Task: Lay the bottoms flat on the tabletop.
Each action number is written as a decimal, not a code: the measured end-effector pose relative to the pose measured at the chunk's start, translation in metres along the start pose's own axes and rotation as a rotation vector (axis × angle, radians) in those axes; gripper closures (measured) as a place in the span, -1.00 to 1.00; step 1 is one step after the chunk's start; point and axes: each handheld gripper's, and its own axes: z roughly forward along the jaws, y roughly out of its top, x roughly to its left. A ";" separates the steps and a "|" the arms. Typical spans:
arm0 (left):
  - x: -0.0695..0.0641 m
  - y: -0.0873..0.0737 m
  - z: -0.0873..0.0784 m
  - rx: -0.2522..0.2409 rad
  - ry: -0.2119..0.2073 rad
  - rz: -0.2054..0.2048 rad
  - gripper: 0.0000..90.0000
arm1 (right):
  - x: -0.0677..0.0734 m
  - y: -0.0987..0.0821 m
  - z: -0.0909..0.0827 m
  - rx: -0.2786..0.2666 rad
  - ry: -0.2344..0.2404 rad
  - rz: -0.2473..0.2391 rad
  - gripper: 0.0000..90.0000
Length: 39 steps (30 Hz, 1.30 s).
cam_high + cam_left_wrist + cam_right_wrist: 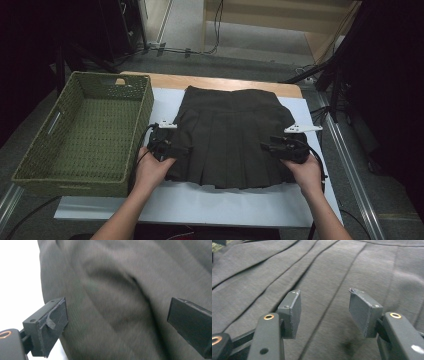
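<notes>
so skirt (234,137) lies flat mid tabletop (165,97), basket (85,132) waiting at left. your left gripper (117,315) gapes wide over skirt's side edge, right gripper (324,312) half open above pleats, nothing pinched: placed for fold.

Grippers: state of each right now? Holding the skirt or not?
Left gripper: open wide over the skirt's left edge, nothing clamped.
Right gripper: open above the pleats, jaws apart, not gripping.

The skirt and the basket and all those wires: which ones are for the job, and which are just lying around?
For the job:
- dark pleated skirt
- left hand-held gripper, open
- right hand-held gripper, open
- green woven basket, perhaps

Just lying about:
- floor cables
- dark stands
</notes>
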 end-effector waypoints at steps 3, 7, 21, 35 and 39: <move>0.000 -0.005 -0.005 -0.006 -0.009 -0.014 -0.92 | 0.004 0.001 0.001 0.000 0.009 -0.013 -0.08; -0.005 -0.011 -0.012 -0.014 0.005 0.005 -0.91 | 0.008 0.001 0.002 -0.002 0.015 -0.014 -0.09; -0.007 -0.029 -0.011 0.047 0.003 -0.007 -0.94 | 0.026 -0.003 0.005 0.011 0.047 -0.035 -0.09; -0.015 -0.039 0.003 0.097 0.076 0.077 -0.94 | 0.030 -0.007 0.009 0.028 0.058 -0.027 -0.09; -0.015 -0.042 0.000 0.083 0.092 0.098 -0.87 | 0.030 -0.008 0.008 0.028 0.050 -0.026 -0.09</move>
